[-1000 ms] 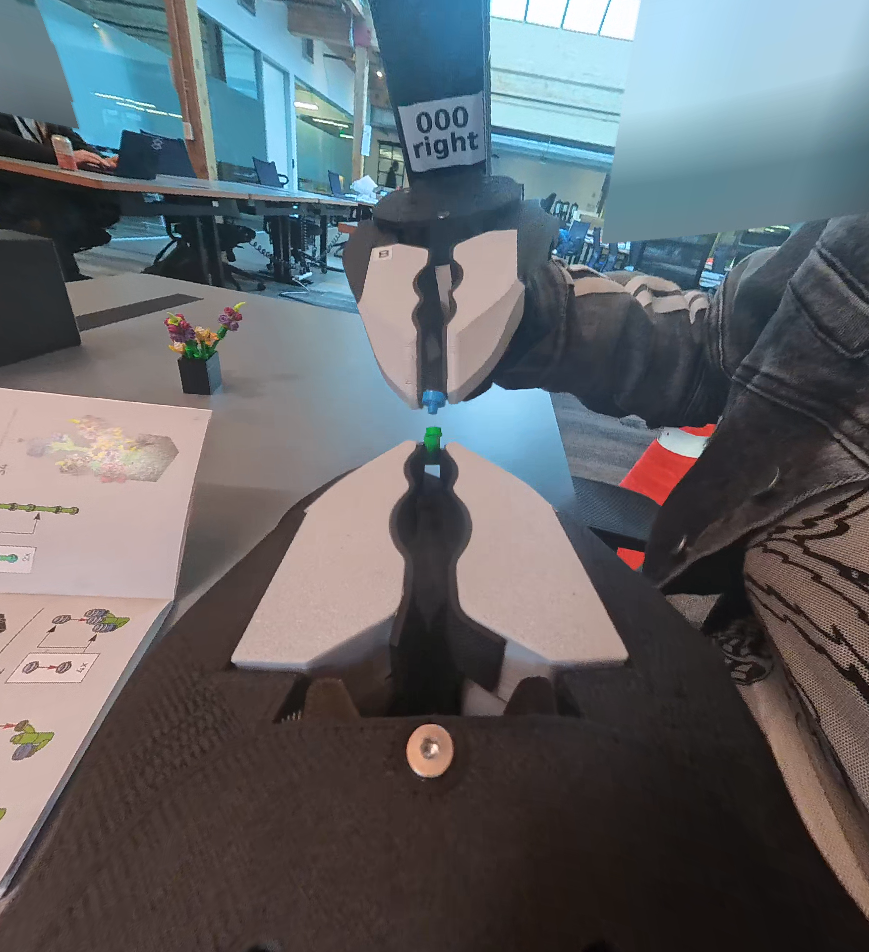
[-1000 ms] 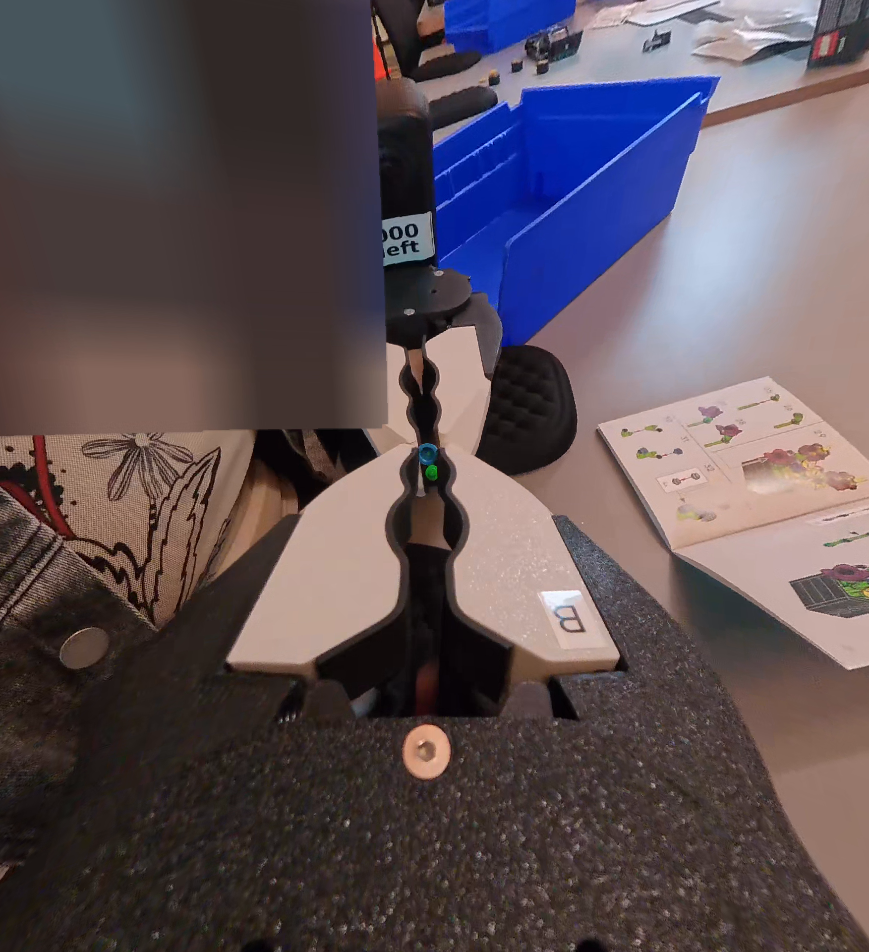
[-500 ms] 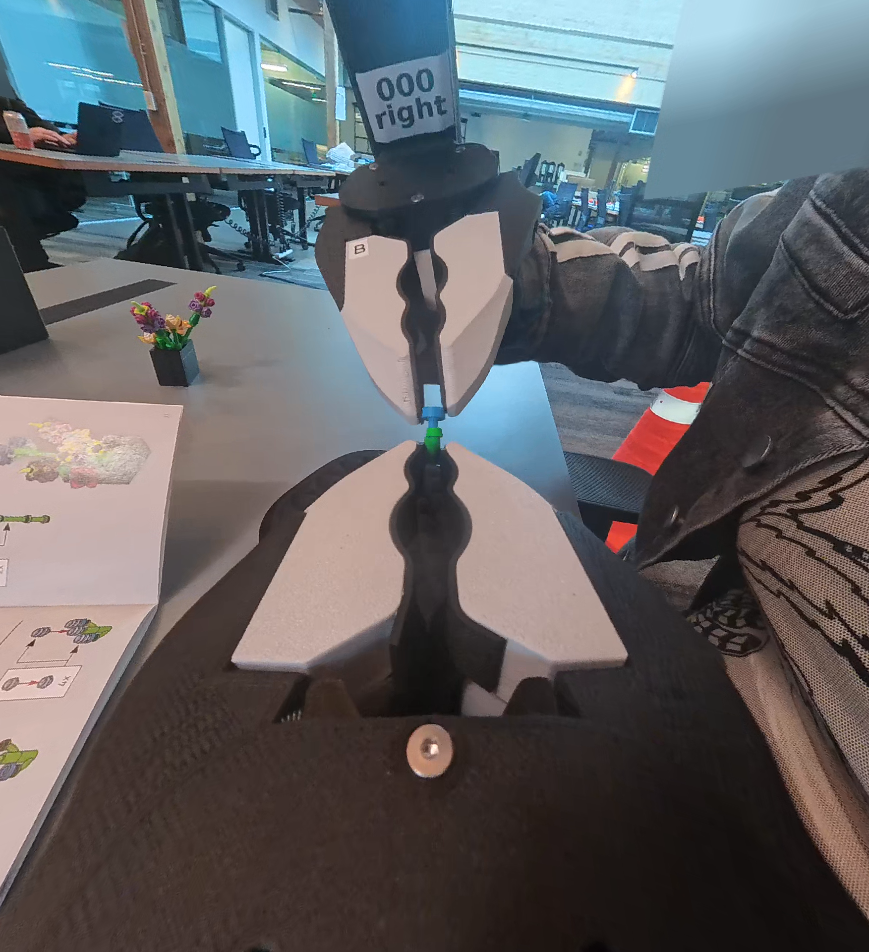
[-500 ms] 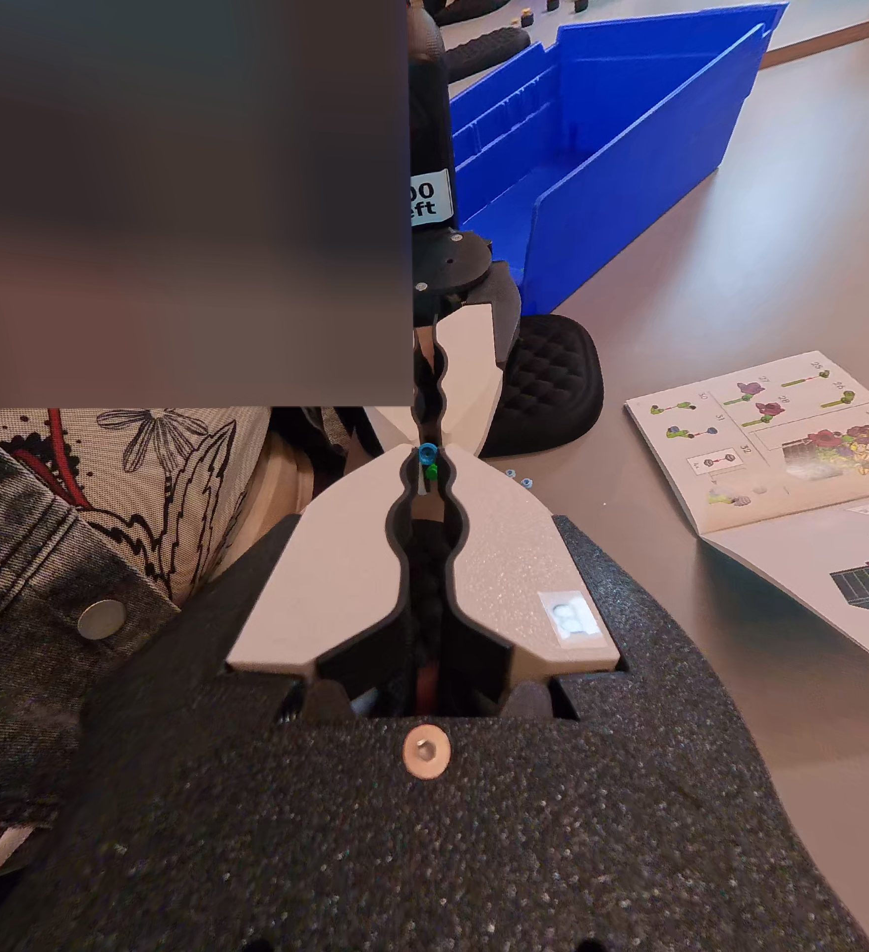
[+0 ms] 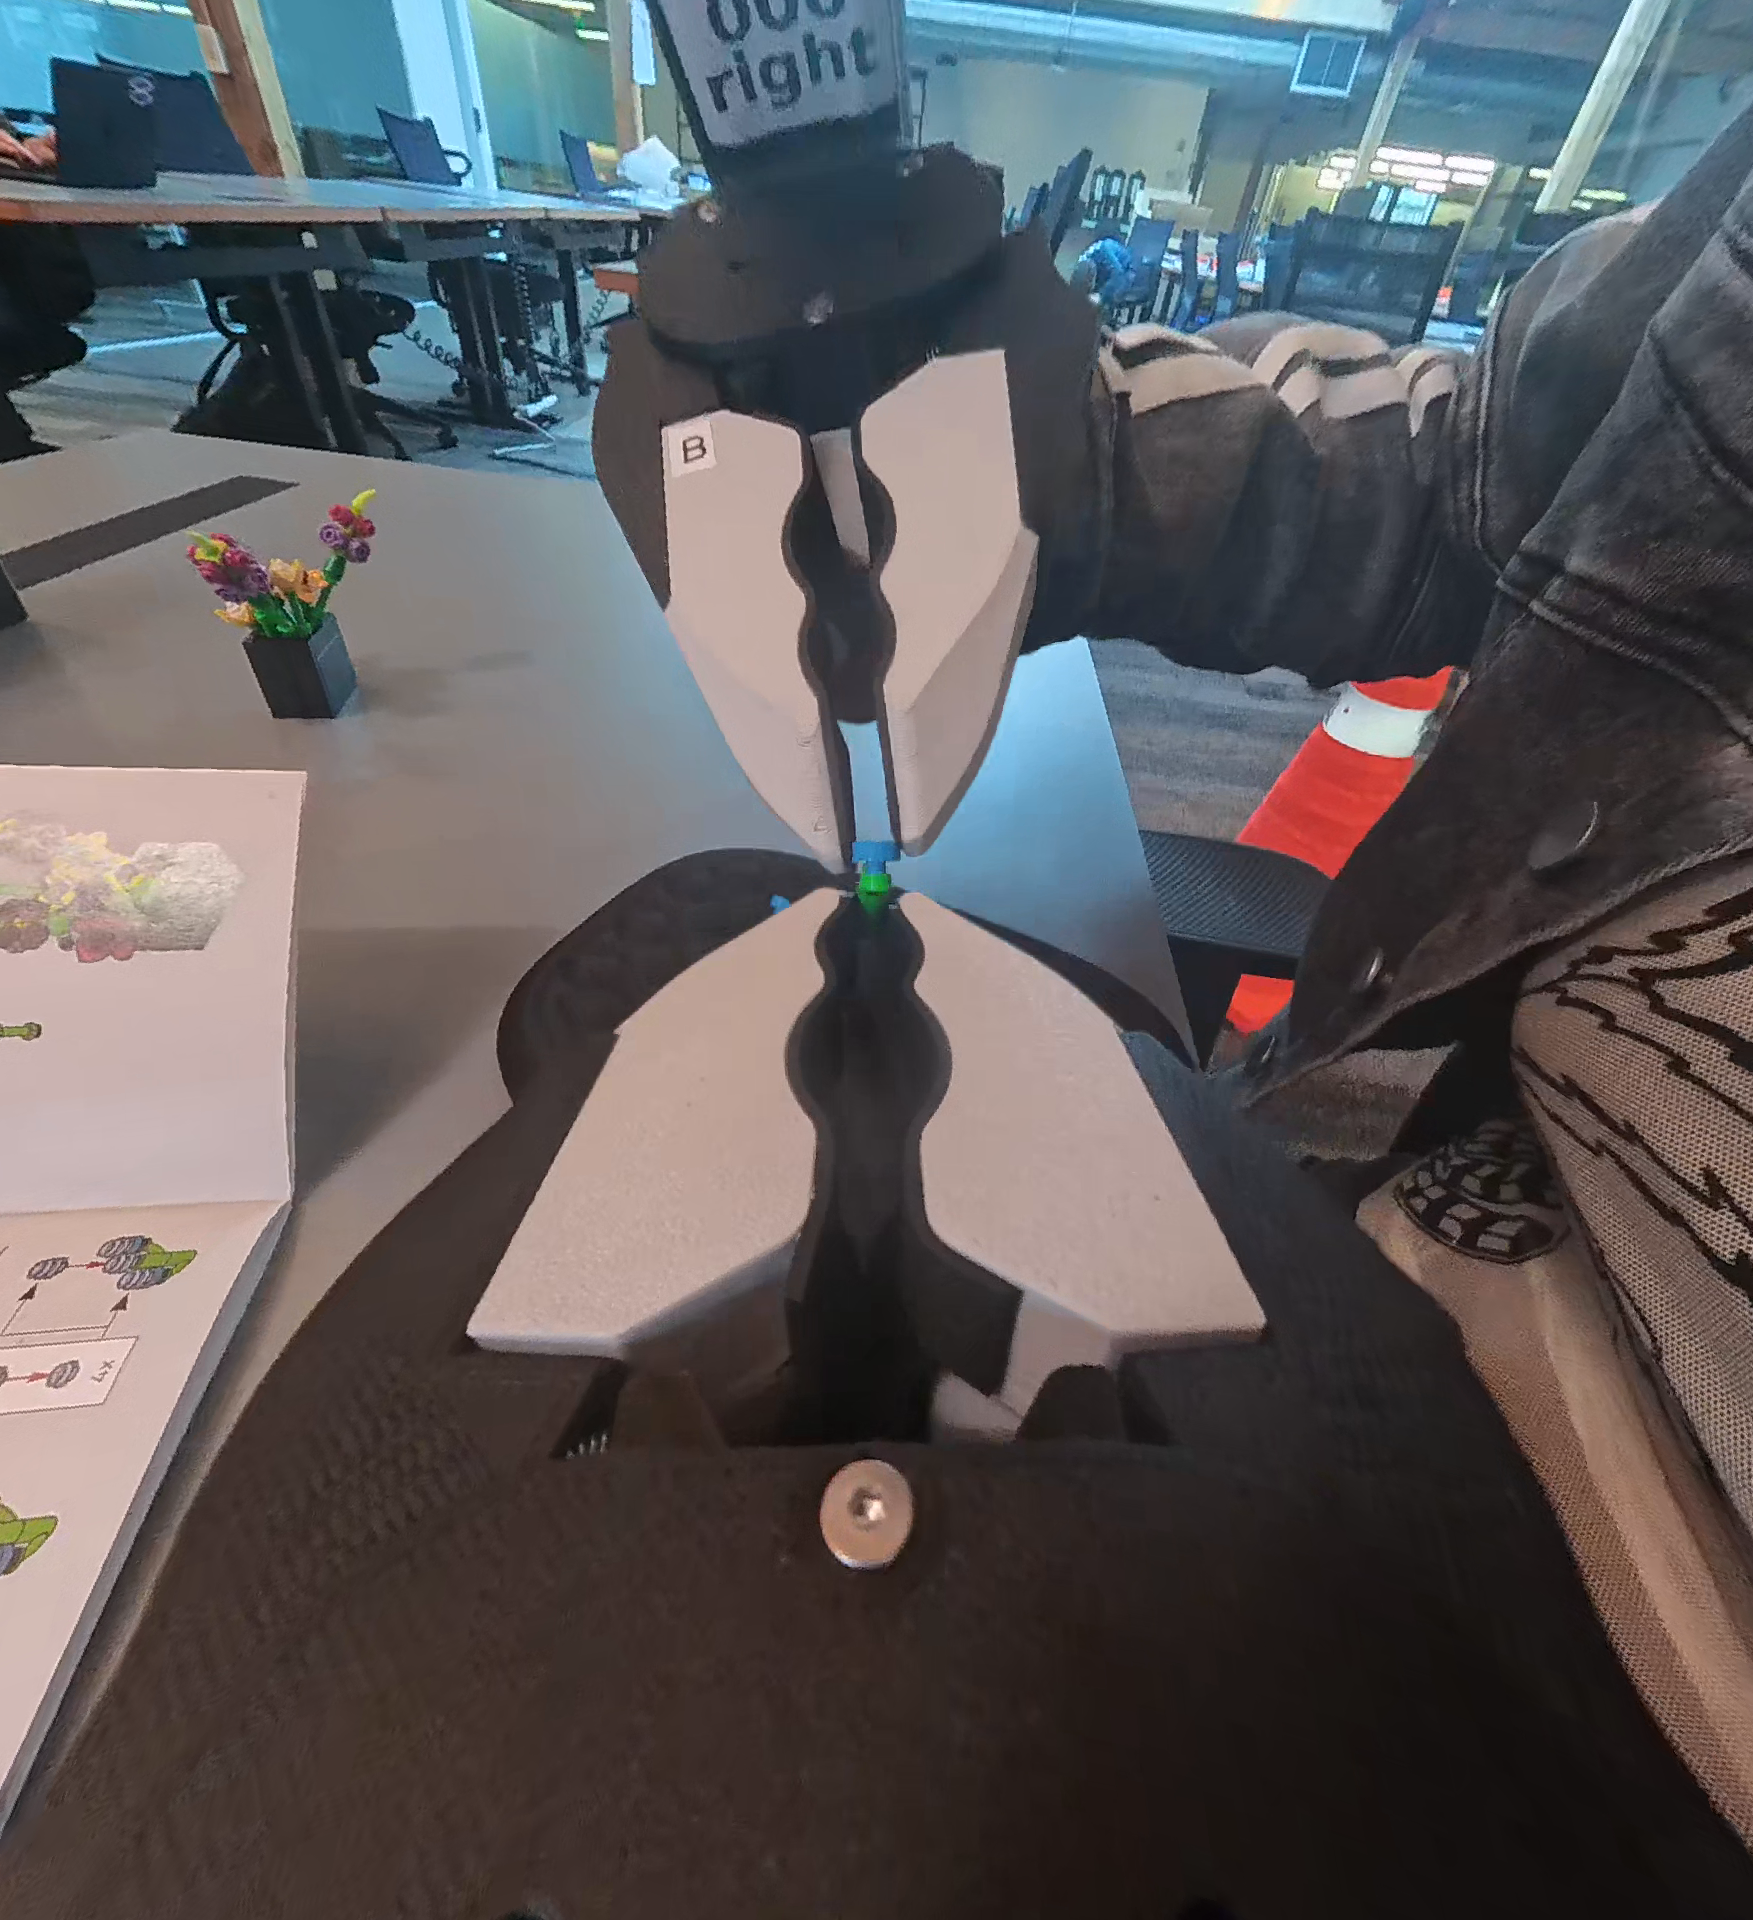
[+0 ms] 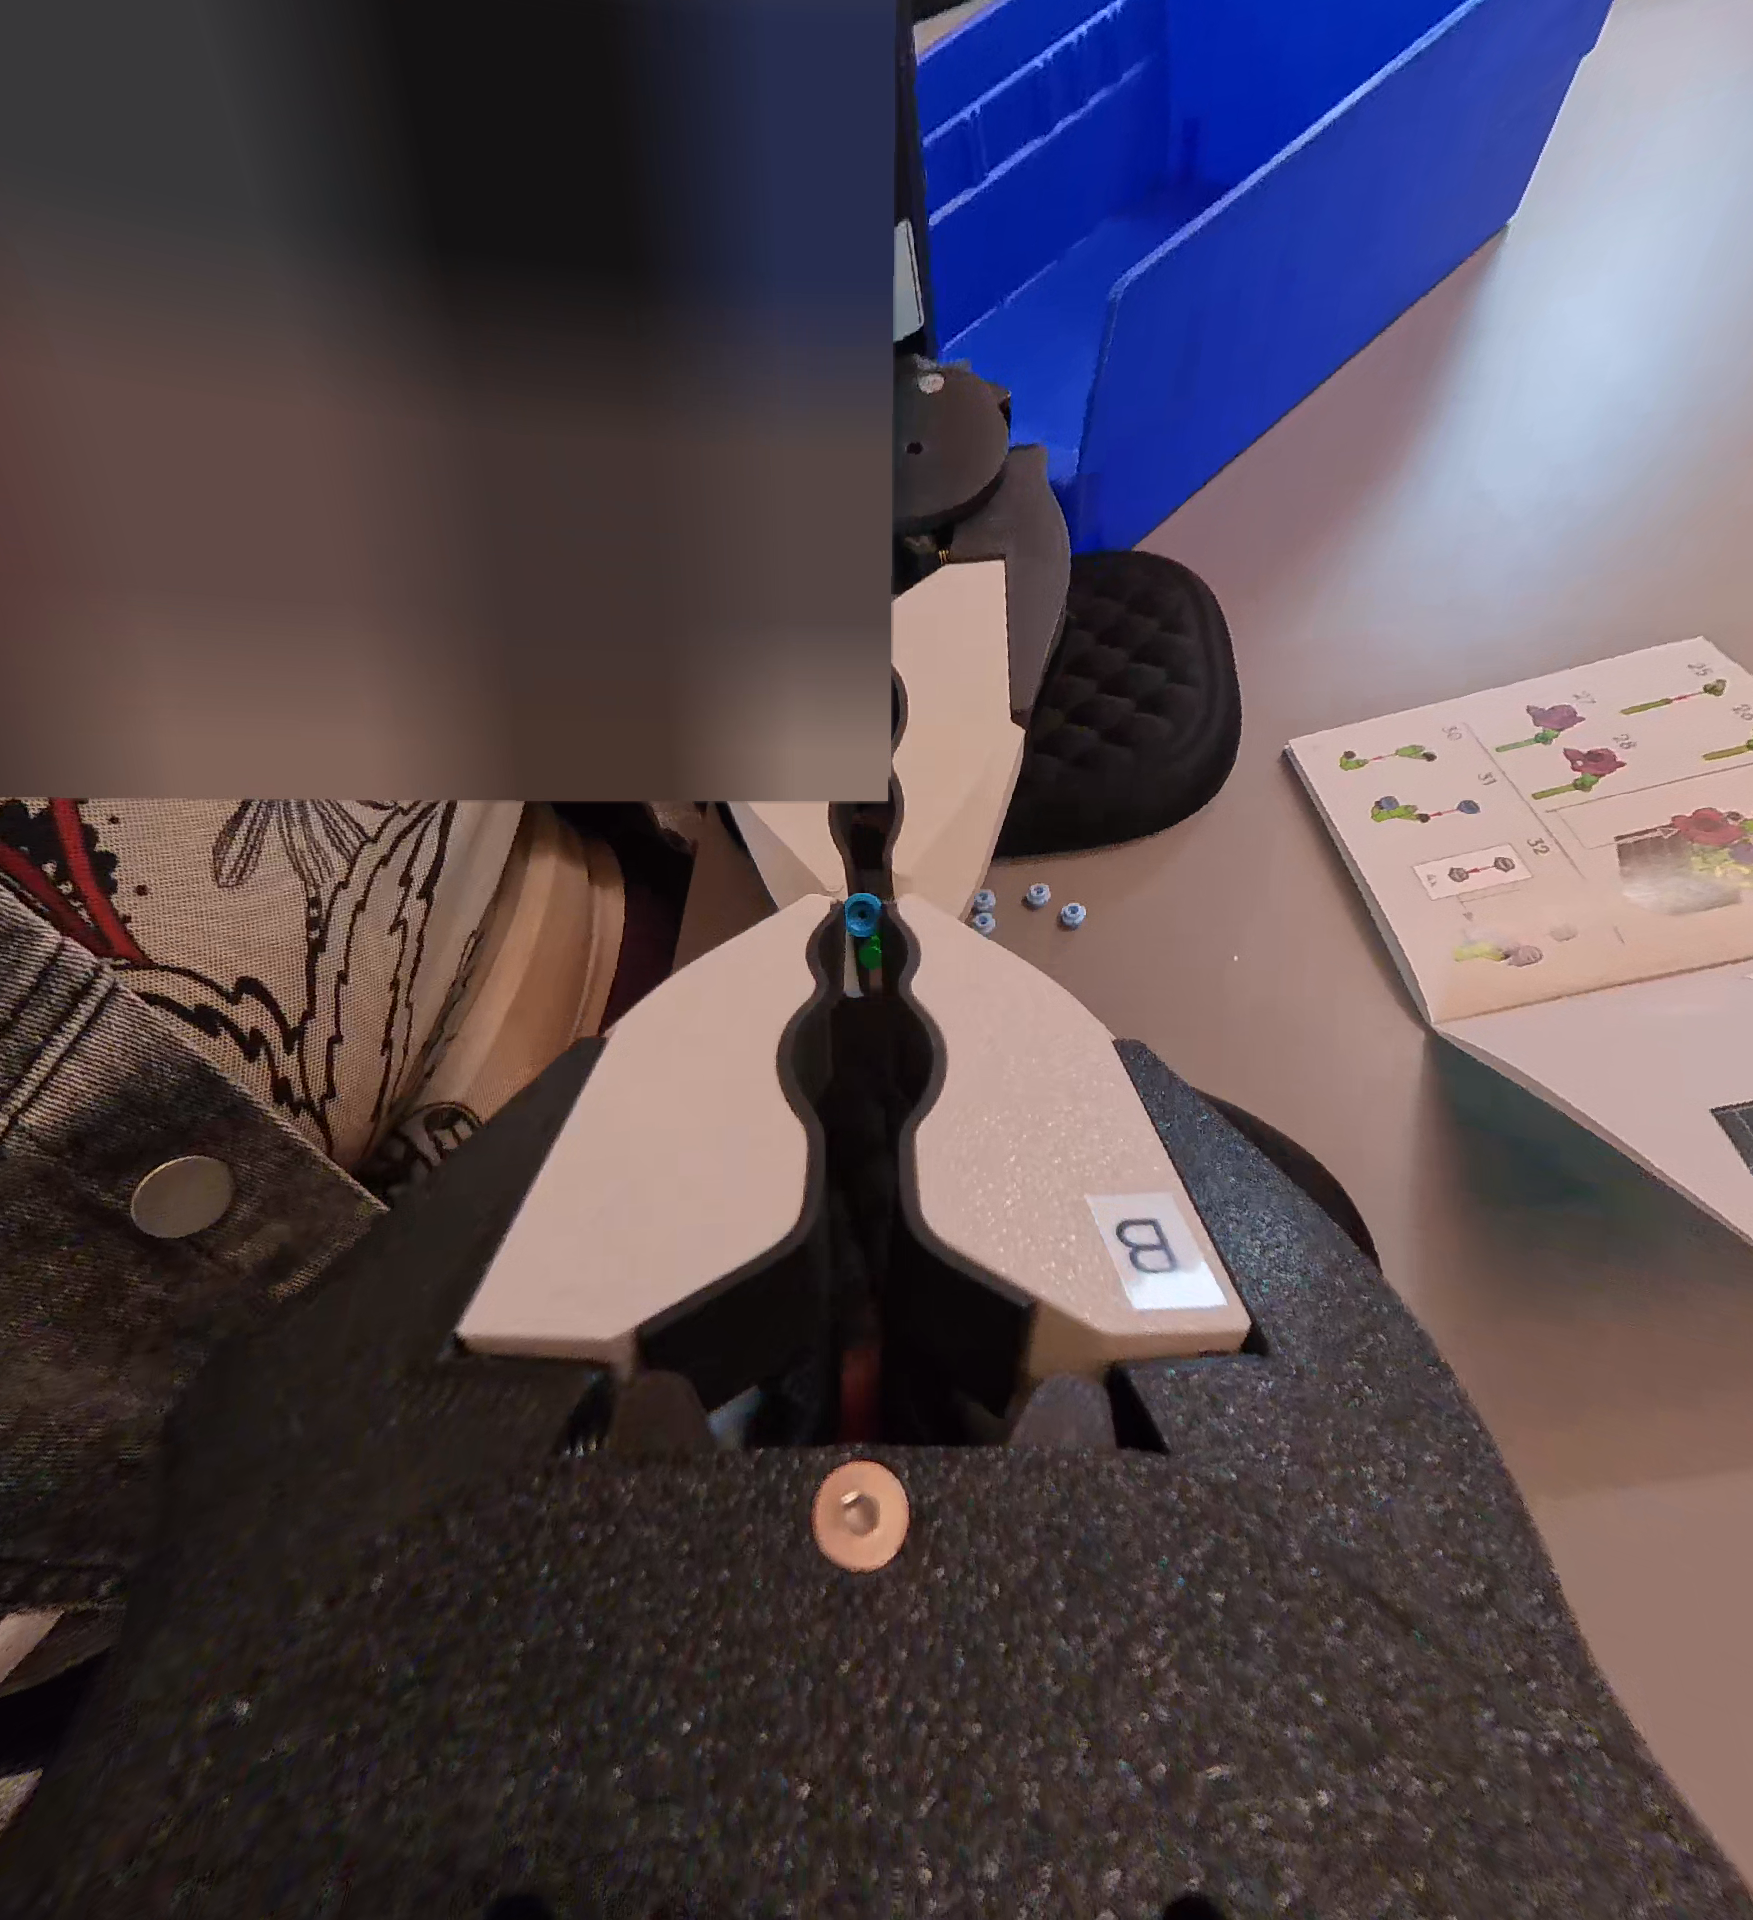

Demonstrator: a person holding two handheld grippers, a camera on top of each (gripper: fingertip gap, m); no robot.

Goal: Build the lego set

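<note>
My left gripper [image 5: 870, 906] is shut on a small green stem piece [image 5: 870, 891], whose tip sticks out past the fingertips. My right gripper [image 5: 874, 847] comes from above, tip to tip with the left, shut on a small blue round piece [image 5: 874, 852]. The blue piece sits right on the green tip; they look touching. In the right wrist view my right gripper [image 6: 861, 920] holds the blue piece [image 6: 860, 914], with the green piece [image 6: 870, 951] just behind it and the left gripper's white finger [image 6: 955, 727] beyond. Both are held in the air off the table's edge.
An open instruction booklet [image 5: 93, 1039] lies on the grey table [image 5: 498, 665], also in the right wrist view [image 6: 1599, 831]. A finished small flower pot model [image 5: 285, 608] stands farther back. Three loose blue round pieces [image 6: 1028, 906], a black padded cushion [image 6: 1121, 707] and a blue bin [image 6: 1267, 260] lie ahead. Left and right tips are no more than a few centimetres apart.
The two grippers have closed the gap: the blue piece was clearly apart from the green tip and now sits against it. Both grips stayed shut.
</note>
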